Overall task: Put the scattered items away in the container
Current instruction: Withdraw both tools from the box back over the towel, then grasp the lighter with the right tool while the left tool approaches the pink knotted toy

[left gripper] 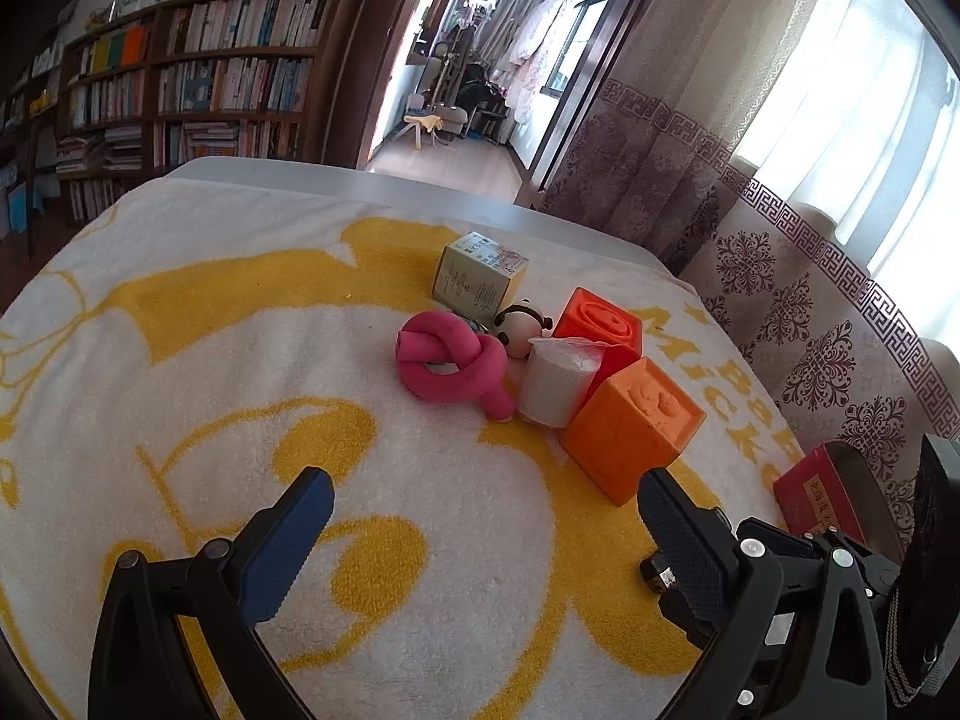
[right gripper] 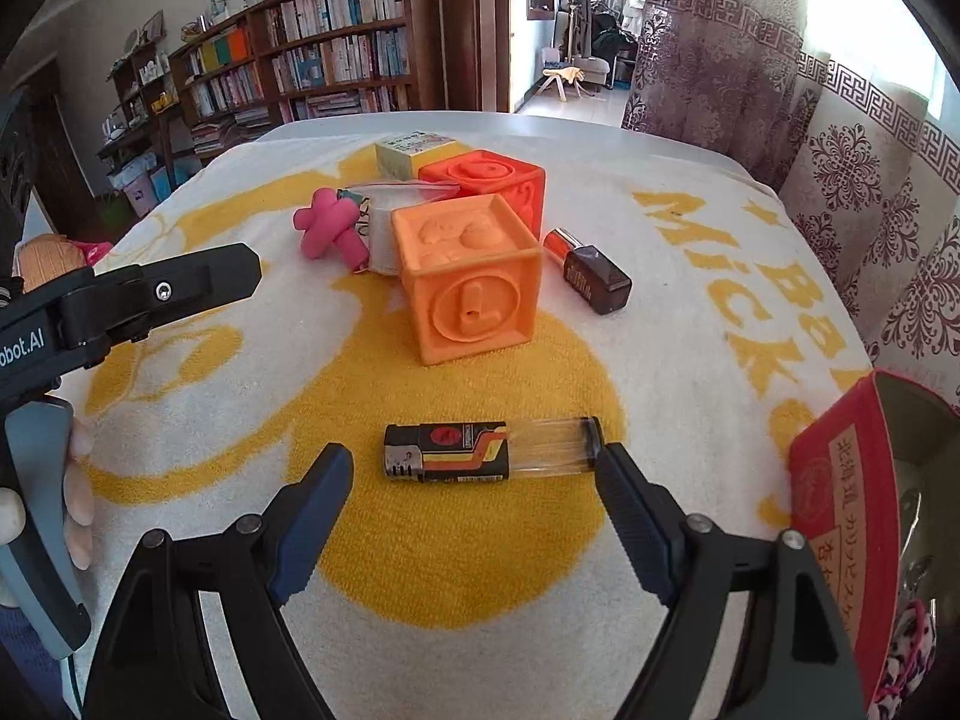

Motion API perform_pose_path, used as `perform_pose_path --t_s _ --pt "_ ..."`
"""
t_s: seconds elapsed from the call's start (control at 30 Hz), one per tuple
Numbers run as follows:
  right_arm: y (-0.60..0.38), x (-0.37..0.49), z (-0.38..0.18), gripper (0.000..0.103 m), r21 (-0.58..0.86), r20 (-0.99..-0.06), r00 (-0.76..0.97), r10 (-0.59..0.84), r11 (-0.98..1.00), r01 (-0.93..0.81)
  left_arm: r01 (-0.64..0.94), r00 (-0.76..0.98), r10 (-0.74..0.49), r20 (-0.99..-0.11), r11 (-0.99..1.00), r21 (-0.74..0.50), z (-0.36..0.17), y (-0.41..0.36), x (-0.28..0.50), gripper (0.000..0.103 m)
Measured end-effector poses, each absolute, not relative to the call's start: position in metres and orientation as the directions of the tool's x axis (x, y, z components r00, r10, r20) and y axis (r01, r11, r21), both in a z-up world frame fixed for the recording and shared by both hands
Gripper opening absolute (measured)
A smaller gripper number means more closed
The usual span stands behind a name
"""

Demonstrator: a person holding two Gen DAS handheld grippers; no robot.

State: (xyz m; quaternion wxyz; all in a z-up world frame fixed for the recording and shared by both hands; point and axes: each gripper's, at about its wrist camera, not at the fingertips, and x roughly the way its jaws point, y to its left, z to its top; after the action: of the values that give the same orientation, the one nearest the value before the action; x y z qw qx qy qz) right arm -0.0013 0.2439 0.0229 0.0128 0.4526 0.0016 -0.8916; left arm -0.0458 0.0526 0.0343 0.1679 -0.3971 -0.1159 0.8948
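In the right wrist view a black and orange lighter (right gripper: pixel 480 451) with a clear end lies flat on the towel, between the tips of my right gripper (right gripper: pixel 474 462). That gripper is open, with a gap at the left pad. The red tin (right gripper: pixel 840 480), the container, stands at the right edge. My left gripper (left gripper: pixel 486 510) hangs open over bare towel, short of the orange cube (left gripper: pixel 633 426). Behind it sit a white roll (left gripper: pixel 558 381), a pink knotted toy (left gripper: pixel 456 366), a panda figure (left gripper: pixel 522 327), a red cube (left gripper: pixel 600 330) and a small box (left gripper: pixel 480 276).
A brown bottle (right gripper: pixel 591 270) lies right of the orange cube (right gripper: pixel 474 282). The yellow and white towel (right gripper: pixel 690 312) covers the table. Curtains (left gripper: pixel 780 300) hang close on the right, and bookshelves (left gripper: pixel 198 84) stand beyond the far edge. A hand (right gripper: pixel 78 480) holds the left gripper's handle.
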Motion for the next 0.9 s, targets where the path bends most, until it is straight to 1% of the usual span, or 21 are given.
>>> perform_pose_path --t_s 0.13,0.27,0.4,0.63,0.8,0.9 --pt "0.249 -0.007 0.017 0.086 0.010 -0.818 -0.575 -0.021 -1.000 0.022 -0.216 -0.624 0.394 -0.675 -0.917 -0.336 0.034 0.054 -0.046 0.102" --pt "0.250 -0.011 0.010 0.088 0.009 -0.830 -0.558 -0.027 -0.999 0.036 -0.235 -0.619 0.397 -0.678 -0.917 -0.323 0.033 0.058 -0.045 0.102" --pt "0.254 -0.011 0.012 0.090 0.040 -0.826 -0.561 -0.055 -0.998 0.039 -0.239 -0.620 0.397 -0.677 -0.917 -0.319 0.030 0.060 -0.046 0.102" --pt "0.259 -0.010 0.012 0.087 0.077 -0.815 -0.573 -0.079 -0.997 0.028 -0.188 -0.616 0.379 -0.691 -0.922 -0.338 0.020 0.052 -0.054 0.102" --pt "0.264 -0.010 0.013 0.087 0.100 -0.810 -0.580 -0.086 -0.995 0.008 -0.168 -0.605 0.341 -0.719 -0.938 -0.304 0.017 0.057 -0.061 0.102" --pt "0.268 -0.008 0.014 0.087 0.111 -0.807 -0.585 -0.082 -0.994 -0.012 -0.189 -0.593 0.324 -0.737 -0.946 -0.264 0.019 0.065 -0.064 0.102"
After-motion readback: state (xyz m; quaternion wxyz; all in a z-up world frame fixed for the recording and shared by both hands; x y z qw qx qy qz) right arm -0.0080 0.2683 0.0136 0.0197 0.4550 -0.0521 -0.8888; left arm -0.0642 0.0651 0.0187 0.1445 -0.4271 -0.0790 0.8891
